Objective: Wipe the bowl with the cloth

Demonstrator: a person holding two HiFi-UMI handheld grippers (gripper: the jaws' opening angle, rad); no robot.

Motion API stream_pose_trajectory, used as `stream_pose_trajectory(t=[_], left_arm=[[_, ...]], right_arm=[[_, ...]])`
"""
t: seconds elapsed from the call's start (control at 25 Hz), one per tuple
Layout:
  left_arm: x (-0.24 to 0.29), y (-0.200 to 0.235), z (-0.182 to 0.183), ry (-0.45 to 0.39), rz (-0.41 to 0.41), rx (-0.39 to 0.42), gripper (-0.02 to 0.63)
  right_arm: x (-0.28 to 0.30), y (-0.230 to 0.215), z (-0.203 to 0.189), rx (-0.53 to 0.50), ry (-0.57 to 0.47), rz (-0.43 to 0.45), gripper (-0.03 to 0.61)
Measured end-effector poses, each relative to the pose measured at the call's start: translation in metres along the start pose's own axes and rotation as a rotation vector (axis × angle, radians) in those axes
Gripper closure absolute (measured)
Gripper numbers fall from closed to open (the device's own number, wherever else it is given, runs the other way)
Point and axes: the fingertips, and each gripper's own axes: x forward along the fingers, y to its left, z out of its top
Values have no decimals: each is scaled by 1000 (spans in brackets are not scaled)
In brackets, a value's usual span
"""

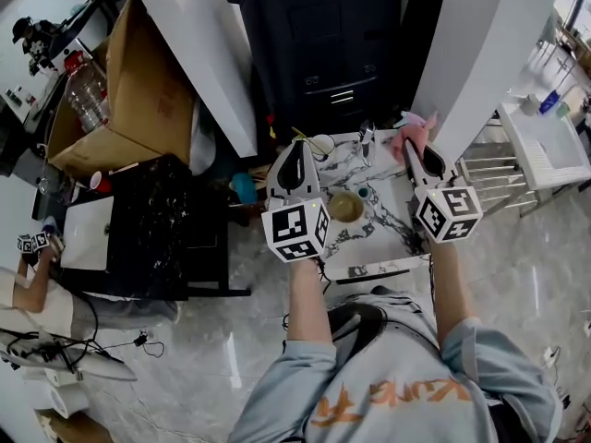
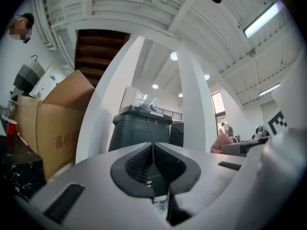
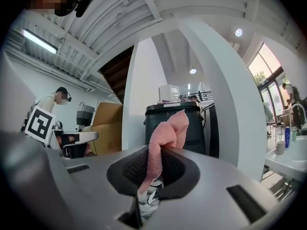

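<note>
Pale glossy floor (image 1: 231,340) lies open on the near left and the right, the widest free room around the work. Two white pillars (image 1: 199,53) slant in from the far side. Between them a dark cabinet (image 1: 332,53) stands just behind the desk's far edge, closing that side off. A cardboard box (image 1: 138,90) sits far left, with a black desk (image 1: 157,229) nearer on the left, and a narrow strip of floor separates it from the small marble-patterned desk (image 1: 392,224). The desk's near edge is just in front of the person's body. The left claw (image 1: 297,148) (image 2: 153,152) hangs over the desk's left edge with its jaws pressed together and nothing between them. The right claw (image 1: 409,146) (image 3: 160,152) sits over the far right corner, clamped on the pink cloth (image 1: 416,132) (image 3: 168,131), whose free end sticks up past the jaw tips. The bowl (image 1: 346,207) stands upright on the desk between the two grippers, nearer than both claw tips and apart from the cloth.
</note>
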Motion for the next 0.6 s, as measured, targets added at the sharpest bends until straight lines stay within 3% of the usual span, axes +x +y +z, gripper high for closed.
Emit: stream_pose_trajectory(t=[0.16,0.6], left_arm=[[-1,0,9,-55,-17,-32,586],[-1,6,6,-30,8,10,586]], right_arm=[[3,1,3,-21,-8,-4,529],[5,7,8,-75,-23,12,529]])
